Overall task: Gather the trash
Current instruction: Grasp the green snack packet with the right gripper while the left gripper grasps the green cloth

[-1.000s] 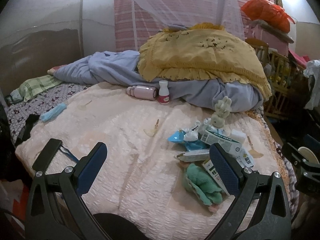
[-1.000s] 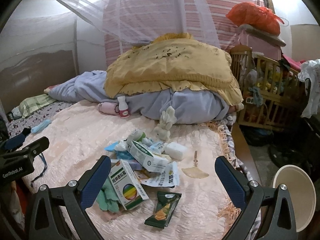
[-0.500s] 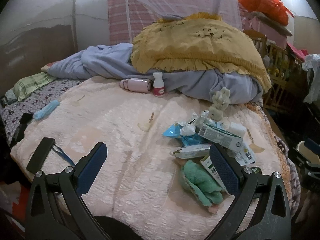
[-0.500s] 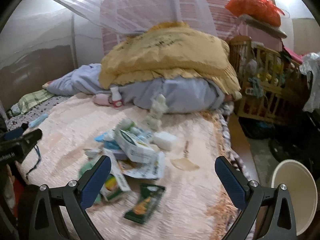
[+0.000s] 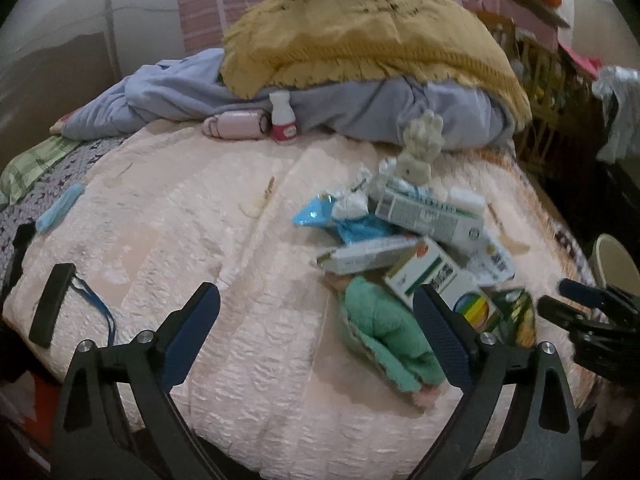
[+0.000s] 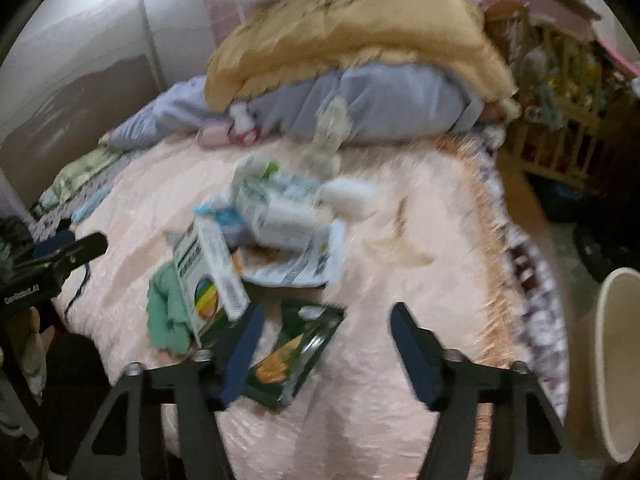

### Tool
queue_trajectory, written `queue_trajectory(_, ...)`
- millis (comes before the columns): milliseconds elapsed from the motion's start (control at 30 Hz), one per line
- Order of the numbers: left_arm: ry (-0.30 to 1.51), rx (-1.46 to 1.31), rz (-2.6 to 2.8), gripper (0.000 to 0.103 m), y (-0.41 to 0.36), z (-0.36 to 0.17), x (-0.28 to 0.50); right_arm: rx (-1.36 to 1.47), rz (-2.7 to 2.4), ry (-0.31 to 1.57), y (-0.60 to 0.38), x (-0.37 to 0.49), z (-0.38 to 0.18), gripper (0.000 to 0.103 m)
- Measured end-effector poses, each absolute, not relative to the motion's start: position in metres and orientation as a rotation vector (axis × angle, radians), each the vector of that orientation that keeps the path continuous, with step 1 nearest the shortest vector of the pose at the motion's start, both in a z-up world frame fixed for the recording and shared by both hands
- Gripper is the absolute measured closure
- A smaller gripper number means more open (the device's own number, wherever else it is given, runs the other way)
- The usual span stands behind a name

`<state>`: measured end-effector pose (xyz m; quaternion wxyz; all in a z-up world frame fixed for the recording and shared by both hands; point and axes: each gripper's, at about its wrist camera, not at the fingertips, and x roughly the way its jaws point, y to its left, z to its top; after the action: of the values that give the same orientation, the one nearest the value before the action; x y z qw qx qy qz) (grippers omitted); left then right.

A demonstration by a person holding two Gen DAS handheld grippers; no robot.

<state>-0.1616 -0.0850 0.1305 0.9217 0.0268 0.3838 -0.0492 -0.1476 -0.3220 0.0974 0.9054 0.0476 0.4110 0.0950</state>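
A pile of trash lies on the pink bedspread [image 5: 224,264]: medicine boxes [image 5: 430,218], a blue wrapper [image 5: 320,212], and a box with a rainbow circle [image 6: 206,276]. A dark green snack wrapper [image 6: 298,354] lies at the near edge of the pile. My right gripper [image 6: 324,350] is open, low over the bed, its left finger beside the green wrapper. It also shows in the left wrist view [image 5: 580,312]. My left gripper [image 5: 316,332] is open and empty above the bed, left of the pile. A cream bin [image 6: 618,360] stands at the right of the bed.
A green cloth [image 5: 386,344] lies by the pile. A plush rabbit [image 5: 420,152], a pink bottle [image 5: 236,126] and a small white bottle [image 5: 282,118] sit near the yellow and blue bedding [image 5: 360,48]. A blue mask [image 5: 60,210] and a black strap [image 5: 52,304] lie at left.
Both grippers have moved forward and down toward the pile. My right gripper's jaws have narrowed and now stand close to the green snack wrapper.
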Motion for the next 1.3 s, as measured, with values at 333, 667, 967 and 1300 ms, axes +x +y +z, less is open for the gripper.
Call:
queue_trajectory(333,0.95,0.001,-0.132,0.008,-0.083,0.083,-0.148,0.138,0.248,0.92,-0.325,-0.138,0.065,0.085)
queue_trajectory(667,1.057,-0.158,-0.299,0.058,-0.108,0.052,-0.118,0.168,0.26,0.916,-0.338,-0.138,0.069,0.086)
queue_trajectory(967,1.039,-0.153,-0.339,0.093,-0.097,0.075,-0.136,0.158,0.3,0.959,-0.327,-0.133,0.052,0.081)
queue_trajectory(1300,0.985,-0.138,-0.319,0.094,-0.08,0.104,-0.158,0.186,0.308,0.833,-0.341,-0.153,0.097,0.086)
